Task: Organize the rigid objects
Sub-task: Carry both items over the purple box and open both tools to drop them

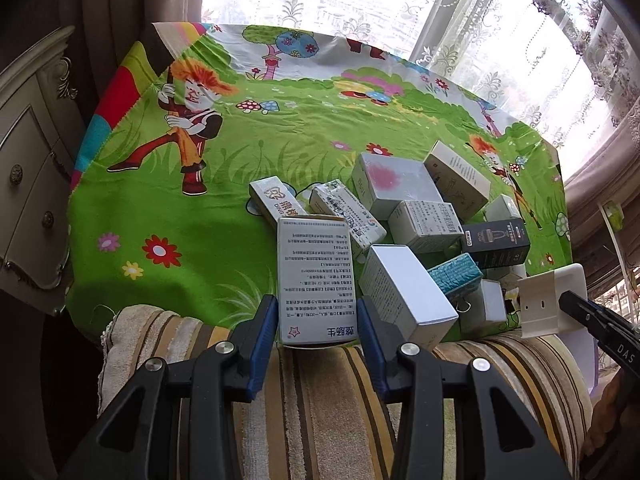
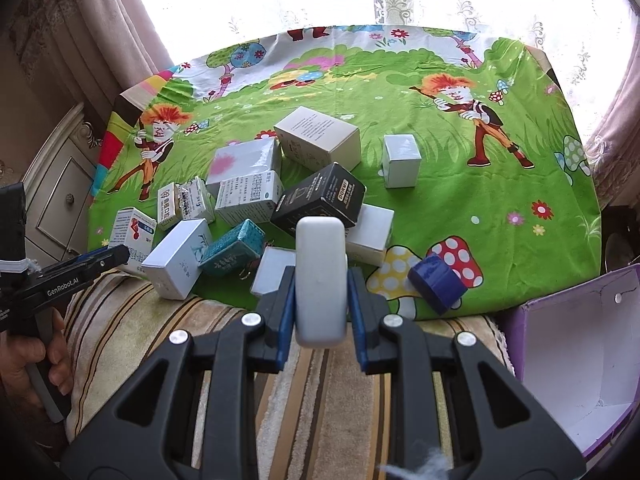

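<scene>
Cardboard medicine box (image 1: 315, 280) clamped lengthwise between the blue pads of the left gripper (image 1: 318, 322), printed face up, at lower centre of the left wrist view; white rounded plastic block (image 2: 321, 280) clamped narrow-side-on in the right gripper (image 2: 321, 308) at lower centre of the right wrist view. Both sets of fingers closed to the width of the load, not wider. Judged step: two items picked from the box pile (image 2: 256, 200), transfer to a destination pending. Purple open carton (image 2: 576, 364) at lower right of the right wrist view, white interior showing no contents in the visible part, probably the receiving container, though not confirmed. Next move likely calls for carrying the block rightward over the carton rim and lowering before release; same for the medicine box, one at a time to avoid crossing grippers. Edges: striped cushion (image 2: 160, 320) along the lower frame, tablecloth (image 2: 440, 184) edge just beyond it; blue box (image 2: 438, 280) near that edge, between block and carton. Open room: bare cloth across the upper left of the left wrist view and the right half of the right wrist view; pile crowded at centre
</scene>
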`<state>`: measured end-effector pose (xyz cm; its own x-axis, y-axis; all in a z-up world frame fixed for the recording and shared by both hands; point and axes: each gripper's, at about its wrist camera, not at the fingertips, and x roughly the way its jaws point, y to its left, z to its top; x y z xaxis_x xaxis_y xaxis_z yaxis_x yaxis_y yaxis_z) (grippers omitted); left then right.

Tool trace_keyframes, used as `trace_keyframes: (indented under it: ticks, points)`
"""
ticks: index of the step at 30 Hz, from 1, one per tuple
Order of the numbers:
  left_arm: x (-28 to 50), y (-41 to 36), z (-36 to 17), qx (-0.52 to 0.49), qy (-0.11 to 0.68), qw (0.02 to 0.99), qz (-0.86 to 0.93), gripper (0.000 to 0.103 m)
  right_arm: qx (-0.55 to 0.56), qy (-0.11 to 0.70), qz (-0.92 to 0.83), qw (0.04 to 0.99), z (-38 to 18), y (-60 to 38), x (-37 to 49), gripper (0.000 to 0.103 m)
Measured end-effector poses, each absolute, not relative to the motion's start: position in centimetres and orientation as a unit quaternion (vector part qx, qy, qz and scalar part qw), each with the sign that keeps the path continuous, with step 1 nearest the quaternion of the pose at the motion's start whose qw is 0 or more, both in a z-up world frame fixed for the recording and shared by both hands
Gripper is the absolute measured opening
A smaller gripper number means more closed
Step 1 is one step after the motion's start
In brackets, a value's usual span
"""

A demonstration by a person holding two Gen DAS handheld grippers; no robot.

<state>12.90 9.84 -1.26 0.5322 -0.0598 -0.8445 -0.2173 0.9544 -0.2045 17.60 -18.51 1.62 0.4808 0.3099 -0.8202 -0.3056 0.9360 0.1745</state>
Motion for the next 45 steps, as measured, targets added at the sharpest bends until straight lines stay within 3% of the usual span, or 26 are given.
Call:
trace_keyframes:
  ticks: [7,13,28,38,40,41,43,45]
  points:
    - [11.2,8.0,2.2,-0.143,0.438,0.887,0.027,0.042,0.035,0.452,0.184,0.872,3.7,-21.4,15.4,0.029]
    - [10.8,2.0,4.3,-0.145,0.429,0.888,-0.077,0.042,0.047,0.430,0.137,0.891,5.0,-27.0,13.9,0.029]
    - [13.1,-18.0,2.1,-0.158,0.516,0.781,-0.316,0.042,0.049,0.436,-0.028,0.898,1.7,-40.2,11.2,0.029]
    - [13.4,-25.0,0.3,-0.127,0.540,0.752,-0.356,0.042,0.069,0.440,-0.082,0.891,0.2,-44.5,10.0,0.029]
    - [13.5,-25.5,-0.1,-0.125,0.545,0.745,-0.364,0.047,0.073,0.439,-0.085,0.892,0.1,-44.9,10.0,0.029]
    - [13.6,-25.7,-0.2,-0.125,0.550,0.740,-0.367,0.050,0.074,0.436,-0.085,0.893,0.2,-45.0,9.9,0.032]
    - [13.6,-25.9,-0.4,-0.125,0.554,0.737,-0.366,0.059,0.075,0.427,-0.087,0.897,0.2,-45.1,9.8,0.048]
    - [13.5,-25.6,-0.3,-0.127,0.548,0.743,-0.363,0.059,0.068,0.410,-0.090,0.905,0.5,-44.9,9.6,0.076]
